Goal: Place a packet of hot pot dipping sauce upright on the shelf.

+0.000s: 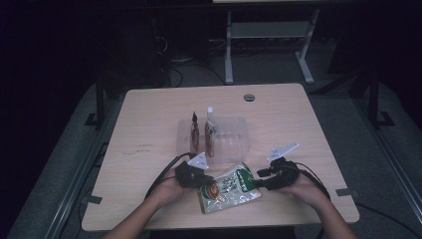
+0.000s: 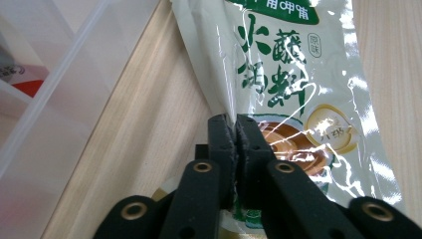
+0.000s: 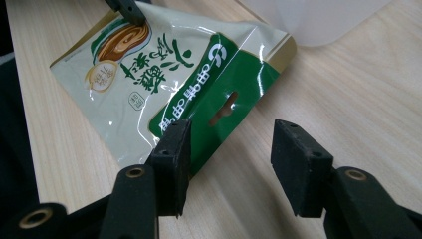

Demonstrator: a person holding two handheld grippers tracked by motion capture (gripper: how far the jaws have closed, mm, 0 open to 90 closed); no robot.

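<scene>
A flat cream and green snack pouch (image 1: 229, 188) lies on the wooden table near its front edge. My left gripper (image 1: 206, 180) is shut on the pouch's left end; in the left gripper view the pads (image 2: 235, 122) pinch a fold of the pouch (image 2: 278, 74). My right gripper (image 1: 259, 178) stands open at the pouch's green header end. In the right gripper view its jaws (image 3: 232, 132) are wide apart, and the left one overlaps the edge of the pouch (image 3: 164, 74) without pressing on it. The left gripper's tip (image 3: 127, 10) shows at the pouch's far corner.
A clear plastic tray (image 1: 234, 124) sits just behind the pouch, with two upright sachets (image 1: 195, 132) (image 1: 210, 132) on its left side. Its wall shows in the left gripper view (image 2: 59, 99) and the right gripper view (image 3: 318, 15). A round grommet (image 1: 249, 97) is at the table's back.
</scene>
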